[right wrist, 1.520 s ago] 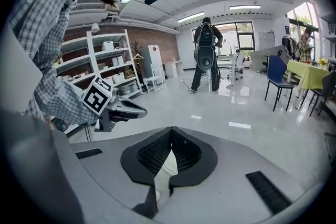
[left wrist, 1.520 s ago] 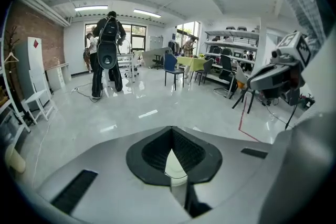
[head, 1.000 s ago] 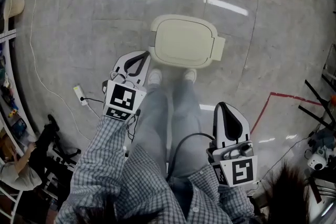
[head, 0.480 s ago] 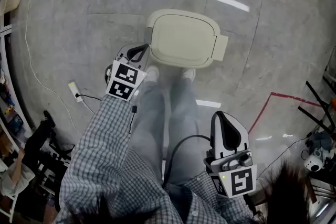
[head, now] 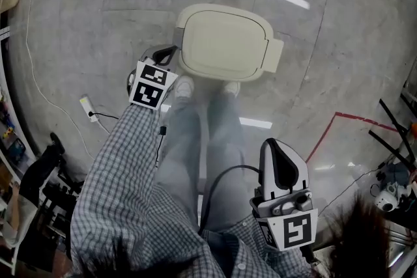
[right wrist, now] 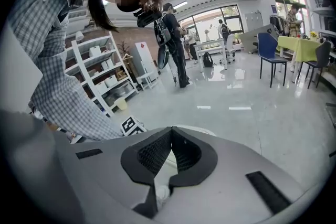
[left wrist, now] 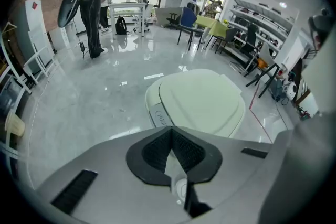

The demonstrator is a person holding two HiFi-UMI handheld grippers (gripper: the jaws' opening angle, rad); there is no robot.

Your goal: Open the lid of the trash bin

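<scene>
Glossy grey floor (head: 85,23) in a big open workshop room, with white shelves (right wrist: 100,76) along 1 wall and chairs (right wrist: 270,52) further back. There's a red tape line (head: 339,120) on the floor off to the right.

The cream trash bin (head: 225,42) stands on the floor right in front of the person's shoes (head: 184,86), lid (left wrist: 202,99) flat and shut. Its long side runs left to right across the person, with a tab (head: 277,55) sticking out on the right end.

The left gripper (head: 171,50) is just beside the bin's left end. Its jaws are pressed together with nothing in them, and we can't tell if they touch it. The right gripper (head: 273,143) hangs well back by the person's right leg, jaws also closed and empty.
</scene>
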